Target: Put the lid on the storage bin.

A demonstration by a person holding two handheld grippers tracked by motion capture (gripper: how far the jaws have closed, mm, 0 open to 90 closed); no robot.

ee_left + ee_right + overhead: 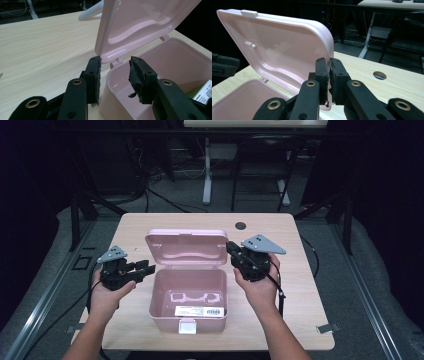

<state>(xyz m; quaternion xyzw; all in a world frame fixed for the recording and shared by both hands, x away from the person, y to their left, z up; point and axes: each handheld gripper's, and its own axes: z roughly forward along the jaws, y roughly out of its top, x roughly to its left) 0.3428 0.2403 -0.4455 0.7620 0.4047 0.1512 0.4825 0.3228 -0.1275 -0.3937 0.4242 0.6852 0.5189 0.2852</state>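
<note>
Left gripper point(113, 75) jaws parted, empty, beside pink plastic latch box point(188, 307); right gripper point(329, 82) pinching upright pink lid point(287, 50) edge. Opening judged done; contents untouched.

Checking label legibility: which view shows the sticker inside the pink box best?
The high view: the white barcode sticker lies whole on the floor of the pink box, near the front wall. The left gripper view catches one corner of it at the frame edge. The right gripper view shows box floor without the sticker.
</note>
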